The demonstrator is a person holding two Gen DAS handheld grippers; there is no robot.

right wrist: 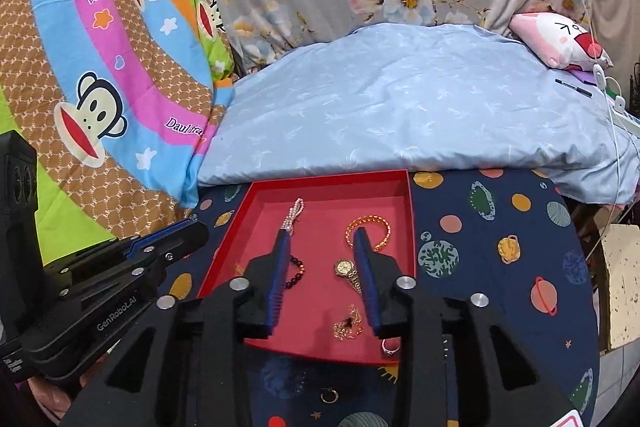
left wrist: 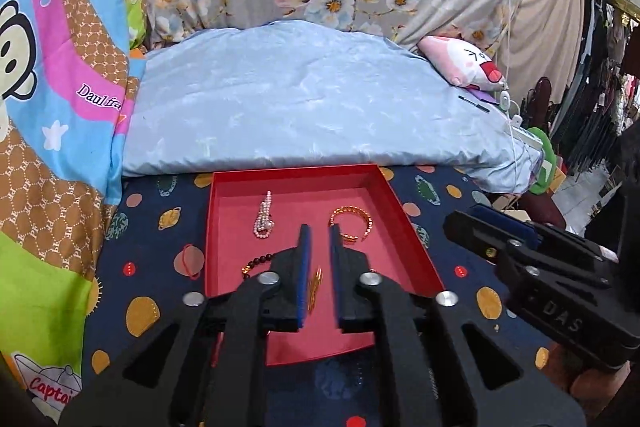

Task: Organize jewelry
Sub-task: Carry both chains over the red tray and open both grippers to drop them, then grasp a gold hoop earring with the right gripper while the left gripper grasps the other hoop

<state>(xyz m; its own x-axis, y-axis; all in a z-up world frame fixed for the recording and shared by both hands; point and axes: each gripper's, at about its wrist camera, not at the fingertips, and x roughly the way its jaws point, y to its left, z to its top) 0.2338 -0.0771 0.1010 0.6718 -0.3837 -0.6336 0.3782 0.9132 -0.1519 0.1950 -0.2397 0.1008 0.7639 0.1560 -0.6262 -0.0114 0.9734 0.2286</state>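
Observation:
A red tray (left wrist: 404, 223) (right wrist: 411, 223) sits on a navy planet-print cloth. In it lie a pearl strand (left wrist: 263, 215) (right wrist: 292, 214), a gold bangle (left wrist: 352, 225) (right wrist: 380, 225), a dark bead bracelet (left wrist: 256, 264) (right wrist: 298, 269), a gold watch (right wrist: 347, 271), a gold chain (right wrist: 349, 325) and a silver ring (right wrist: 390, 346). My left gripper (left wrist: 320, 231) hovers over the tray, jaws slightly apart, with a gold hoop earring (left wrist: 315, 287) hanging between them. My right gripper (right wrist: 320, 233) is open and empty above the tray. A gold hoop earring (right wrist: 329, 395) lies on the cloth.
A pale blue pillow (left wrist: 304, 107) (right wrist: 400, 115) lies right behind the tray. A cartoon monkey quilt (left wrist: 52, 107) (right wrist: 92, 67) rises at the left. A pink plush pillow (left wrist: 464, 65) (right wrist: 560, 41) and white cables (right wrist: 608, 91) sit at the back right. The bed edge drops at the right.

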